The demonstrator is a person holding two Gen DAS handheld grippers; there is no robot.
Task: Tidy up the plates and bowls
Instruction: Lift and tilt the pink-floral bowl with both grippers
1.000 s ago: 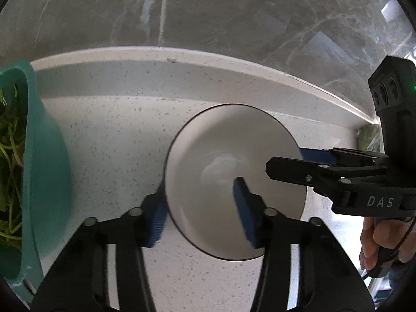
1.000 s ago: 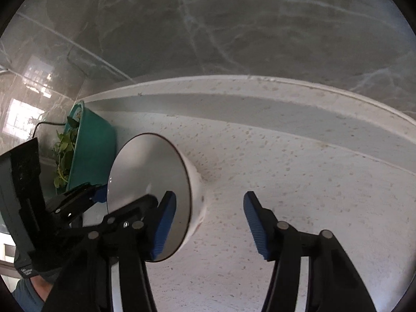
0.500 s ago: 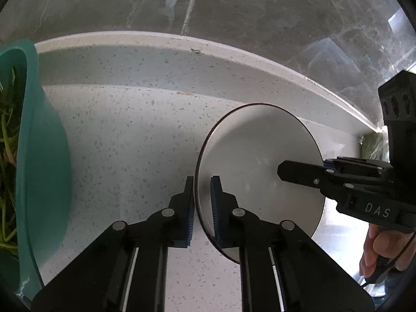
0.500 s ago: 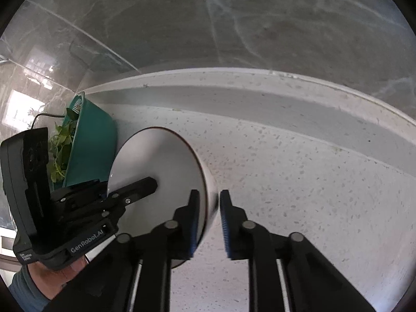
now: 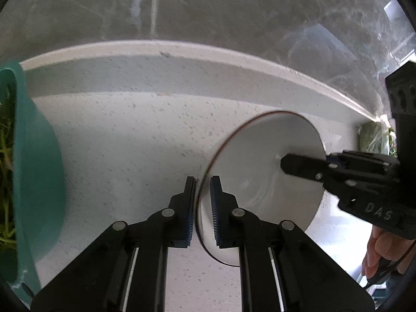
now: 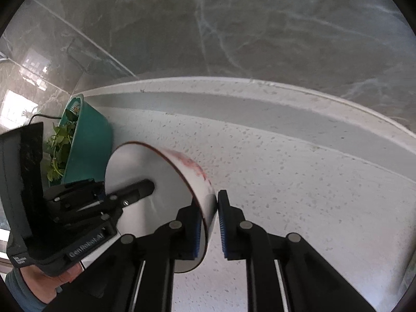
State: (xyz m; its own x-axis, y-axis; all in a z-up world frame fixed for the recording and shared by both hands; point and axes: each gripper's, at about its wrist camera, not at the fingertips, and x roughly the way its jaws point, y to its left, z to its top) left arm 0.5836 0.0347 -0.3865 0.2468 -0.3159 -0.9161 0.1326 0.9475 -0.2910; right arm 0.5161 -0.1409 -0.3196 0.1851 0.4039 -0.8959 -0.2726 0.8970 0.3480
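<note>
The white bowl point(image 5: 265, 171) with a dark rim is tilted above the speckled bench point(image 5: 130, 143), gripped on two opposite sides of its rim. The left tongs point(image 5: 202, 202) are clenched on the rim's near edge, and the right tongs point(image 6: 208, 223) clamp the opposite wall, one pad inside and one outside. Only the right wrist view shows a reddish pattern on the bowl's outer wall. The teal bowl point(image 6: 88, 140) with greens point(image 6: 58, 145) stands beside it at the left.

A white bowl point(image 5: 262, 179) with a dark rim and reddish outer markings is seen near the teal basin point(image 6: 91, 140), clamped at opposite rims.
</note>
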